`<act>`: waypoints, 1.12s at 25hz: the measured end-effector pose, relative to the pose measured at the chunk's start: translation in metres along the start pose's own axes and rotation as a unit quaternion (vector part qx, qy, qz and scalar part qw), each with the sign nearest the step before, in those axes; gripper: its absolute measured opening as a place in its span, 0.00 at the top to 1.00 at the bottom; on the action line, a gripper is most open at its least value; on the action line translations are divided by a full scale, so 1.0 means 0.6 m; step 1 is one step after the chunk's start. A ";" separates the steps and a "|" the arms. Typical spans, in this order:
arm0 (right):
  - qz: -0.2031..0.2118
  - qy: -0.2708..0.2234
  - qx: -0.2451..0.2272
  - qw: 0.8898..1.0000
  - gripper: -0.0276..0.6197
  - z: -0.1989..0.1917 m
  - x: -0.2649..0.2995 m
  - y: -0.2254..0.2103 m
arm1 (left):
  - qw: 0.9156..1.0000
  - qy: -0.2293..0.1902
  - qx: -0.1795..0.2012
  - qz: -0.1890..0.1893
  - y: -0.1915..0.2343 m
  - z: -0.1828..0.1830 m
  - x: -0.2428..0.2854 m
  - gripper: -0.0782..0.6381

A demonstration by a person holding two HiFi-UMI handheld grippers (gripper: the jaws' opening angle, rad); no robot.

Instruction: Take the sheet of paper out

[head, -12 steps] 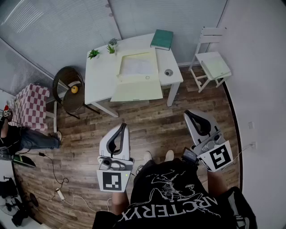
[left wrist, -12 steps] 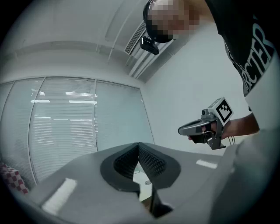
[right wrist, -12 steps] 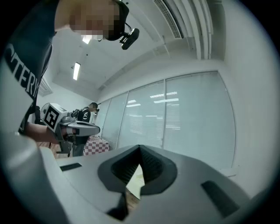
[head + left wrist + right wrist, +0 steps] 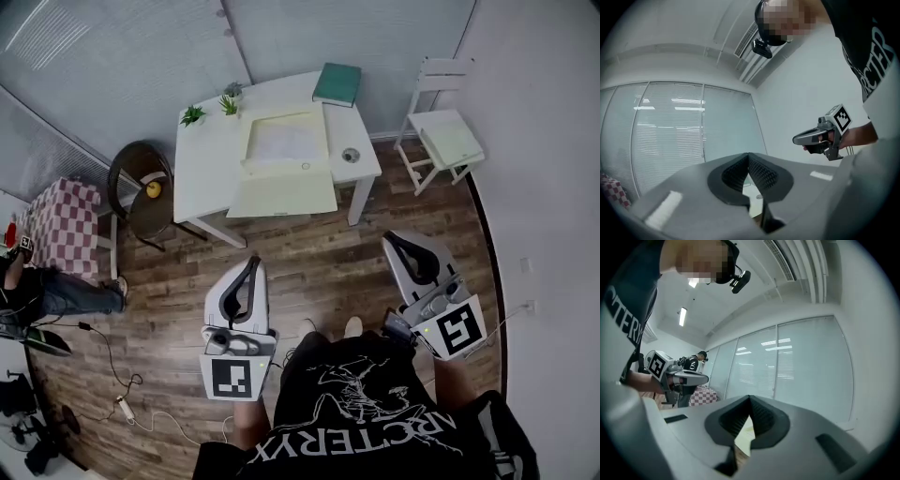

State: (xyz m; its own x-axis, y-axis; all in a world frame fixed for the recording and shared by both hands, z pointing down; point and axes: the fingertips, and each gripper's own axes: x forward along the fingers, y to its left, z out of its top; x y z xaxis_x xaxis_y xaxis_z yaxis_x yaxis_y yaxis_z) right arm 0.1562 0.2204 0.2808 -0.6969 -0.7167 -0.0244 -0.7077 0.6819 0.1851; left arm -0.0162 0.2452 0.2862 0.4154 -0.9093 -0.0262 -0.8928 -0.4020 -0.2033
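Note:
A white sheet of paper (image 4: 287, 141) lies in an open pale yellow folder (image 4: 281, 195) on the white table (image 4: 206, 169) at the far side of the room. Both grippers are held level over the wooden floor, well short of the table. My left gripper (image 4: 251, 264) is shut with nothing in it; its ribbed pads meet at the tip (image 4: 748, 157). My right gripper (image 4: 397, 240) is likewise shut and empty (image 4: 750, 399). Each gripper shows in the other's view: the right gripper (image 4: 820, 138) and the left gripper (image 4: 682, 378).
On the table are a green book (image 4: 338, 82), two small plants (image 4: 211, 110) and a small round object (image 4: 351, 155). A white chair (image 4: 442, 131) stands right of it, a dark round chair (image 4: 142, 192) left. A person (image 4: 42, 291) sits at far left; cables (image 4: 122, 394) trail on the floor.
The table and the left gripper sit very slightly further left in the head view. Both grippers stay shut and empty.

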 end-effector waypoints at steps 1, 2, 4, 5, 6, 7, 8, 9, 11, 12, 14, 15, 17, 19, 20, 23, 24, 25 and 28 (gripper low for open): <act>0.000 0.001 -0.001 1.000 0.94 -0.002 0.000 -0.004 | 1.000 0.001 -0.002 0.003 0.000 -0.001 0.004 0.87; 0.001 0.002 -0.002 1.000 0.94 -0.005 0.000 -0.007 | 1.000 0.002 -0.004 0.006 -0.001 -0.004 0.008 0.87; 0.010 0.005 -0.006 1.000 0.94 -0.013 0.001 -0.012 | 1.000 0.001 -0.004 0.012 -0.003 -0.009 0.016 0.88; 0.016 0.006 -0.010 1.000 0.94 -0.017 0.003 -0.015 | 1.000 0.001 -0.003 0.015 -0.004 -0.012 0.022 0.87; 0.023 0.005 -0.013 1.000 0.94 -0.020 0.007 -0.019 | 1.000 0.001 -0.004 0.019 -0.005 -0.016 0.029 0.87; 0.027 0.003 -0.013 1.000 0.94 -0.023 0.013 -0.024 | 1.000 0.002 -0.007 0.024 -0.005 -0.020 0.037 0.87; 0.030 0.002 -0.011 0.999 0.94 -0.026 0.020 -0.028 | 1.000 0.005 -0.011 0.028 -0.004 -0.024 0.044 0.87; 0.033 0.003 -0.008 0.999 0.94 -0.029 0.028 -0.032 | 0.999 0.007 -0.014 0.030 -0.002 -0.026 0.049 0.87; 0.040 0.011 -0.007 0.999 0.94 -0.040 0.050 -0.037 | 0.999 0.013 -0.011 0.031 0.011 -0.032 0.063 0.87; 0.044 0.016 -0.011 0.999 0.94 -0.047 0.068 -0.041 | 0.999 0.015 -0.007 0.032 0.024 -0.037 0.075 0.87; 0.045 0.016 -0.011 0.999 0.94 -0.057 0.116 -0.054 | 0.999 0.015 -0.009 0.035 0.057 -0.053 0.106 0.87; 0.044 0.012 -0.008 0.999 0.94 -0.061 0.142 -0.059 | 0.999 0.016 -0.014 0.034 0.074 -0.064 0.121 0.87; 0.041 0.013 -0.005 0.999 0.94 -0.071 0.194 -0.068 | 0.999 0.020 -0.017 0.027 0.109 -0.087 0.153 0.87; 0.034 0.022 -0.002 0.999 0.94 -0.080 0.253 -0.082 | 0.999 0.023 -0.019 0.015 0.154 -0.106 0.195 0.87; 0.030 0.029 -0.003 0.999 0.94 -0.085 0.283 -0.091 | 0.999 0.024 -0.021 0.009 0.180 -0.114 0.217 0.87; 0.014 0.051 -0.020 0.998 0.94 -0.100 0.377 -0.123 | 0.999 0.032 -0.022 -0.007 0.264 -0.136 0.279 0.87; 0.005 0.056 -0.026 0.998 0.94 -0.104 0.406 -0.132 | 0.999 0.035 -0.024 -0.011 0.291 -0.145 0.293 0.87; -0.006 0.061 -0.029 0.998 0.94 -0.109 0.431 -0.140 | 0.999 0.036 -0.029 -0.014 0.317 -0.153 0.306 0.87; -0.027 0.078 -0.036 0.996 0.94 -0.125 0.497 -0.155 | 0.998 0.034 -0.050 -0.017 0.385 -0.172 0.341 0.87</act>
State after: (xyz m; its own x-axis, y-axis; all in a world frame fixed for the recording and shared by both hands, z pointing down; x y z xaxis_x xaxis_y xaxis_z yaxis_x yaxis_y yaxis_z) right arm 0.0228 -0.0679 0.3299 -0.6279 -0.7696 0.1160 -0.7290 0.6337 0.2587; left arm -0.1555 -0.0450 0.3349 0.4364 -0.8986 0.0456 -0.8925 -0.4387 -0.1051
